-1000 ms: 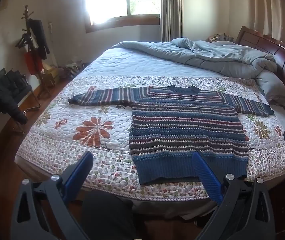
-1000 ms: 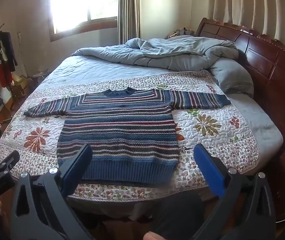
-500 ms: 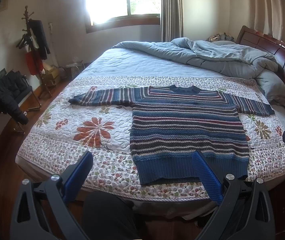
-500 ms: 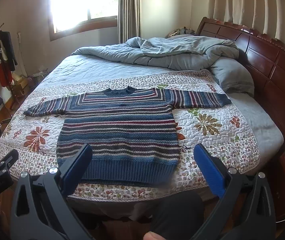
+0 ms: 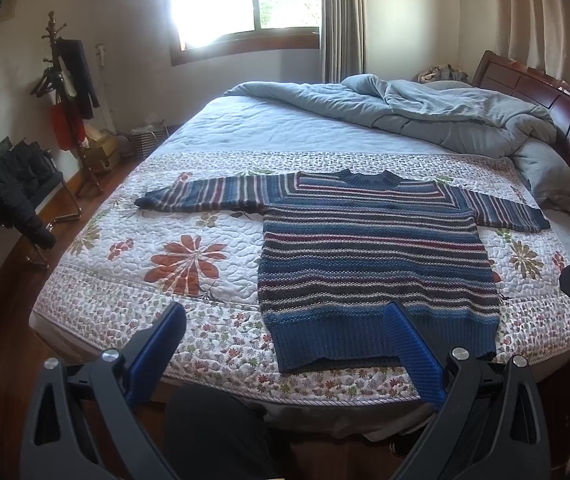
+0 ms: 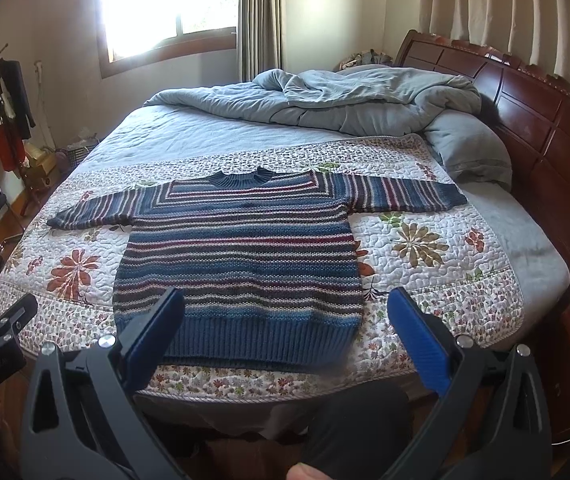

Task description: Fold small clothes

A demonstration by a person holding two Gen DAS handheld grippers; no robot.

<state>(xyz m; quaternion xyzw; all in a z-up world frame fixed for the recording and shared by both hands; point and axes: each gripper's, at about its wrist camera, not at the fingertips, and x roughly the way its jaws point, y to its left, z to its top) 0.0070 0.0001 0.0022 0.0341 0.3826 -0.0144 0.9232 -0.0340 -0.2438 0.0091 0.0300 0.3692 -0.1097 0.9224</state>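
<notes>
A blue striped knit sweater [image 5: 373, 256] lies flat and face up on the floral quilt [image 5: 173, 256], sleeves spread to both sides, hem toward me. It also shows in the right wrist view [image 6: 241, 256]. My left gripper [image 5: 285, 320] is open and empty, held in front of the bed's near edge, short of the hem's left part. My right gripper [image 6: 285, 316] is open and empty, also short of the hem, toward its right part. Each gripper's body shows at the edge of the other's view.
A rumpled grey duvet [image 5: 425, 108] and pillow [image 6: 469, 148] lie at the bed's far side by the wooden headboard [image 6: 533, 116]. A coat rack [image 5: 69, 92] and a chair with dark clothes [image 5: 13, 184] stand left. My dark-clad knees are below the grippers.
Both grippers have drifted slightly toward the bed. The sweater has not moved and both jaws stay open.
</notes>
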